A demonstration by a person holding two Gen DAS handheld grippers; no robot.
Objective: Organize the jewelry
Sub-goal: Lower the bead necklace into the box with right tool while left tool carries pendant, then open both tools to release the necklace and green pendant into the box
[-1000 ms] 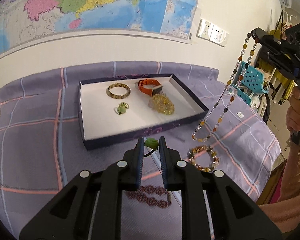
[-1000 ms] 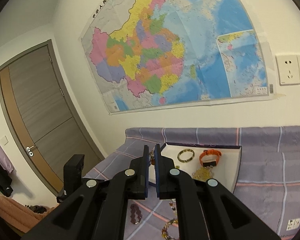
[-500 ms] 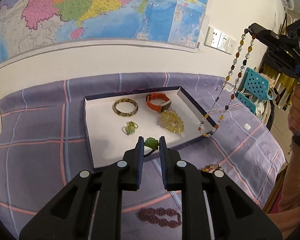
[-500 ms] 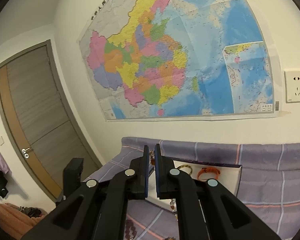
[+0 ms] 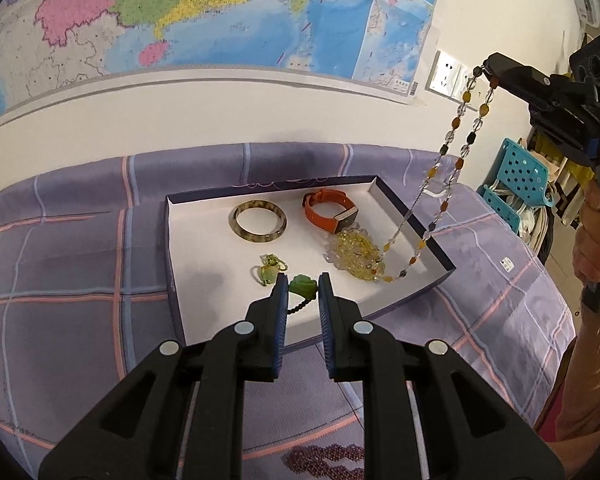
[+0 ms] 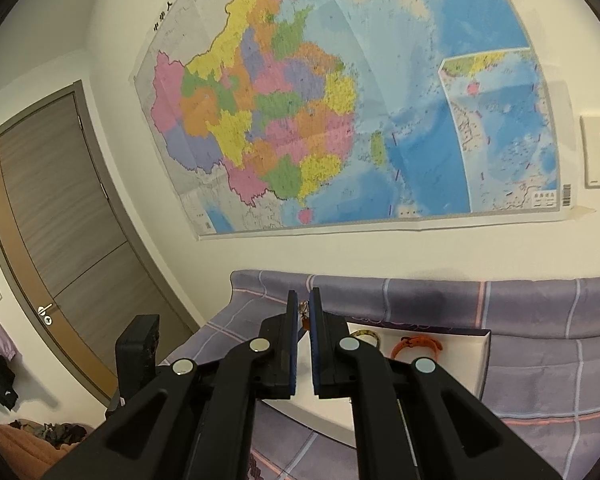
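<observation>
My left gripper is shut on a green jade pendant with a dark bead cord, held over the near edge of the white-lined tray. My right gripper is high at the right, shut on a long amber-and-clear bead necklace whose lower end hangs over the tray's right side. In the right wrist view that gripper shows a bead pinched between its pads. The tray holds a brown bangle, an orange watch, a yellow bead pile and a small green charm.
The tray lies on a purple checked cloth. A dark red bead bracelet lies on the cloth below my left gripper. A map covers the wall. A teal basket stands at the right, a door at the left.
My left gripper has carried the pendant forward toward the tray. My right gripper has lifted the necklace and swung it left, from above the cloth to over the tray's right side.
</observation>
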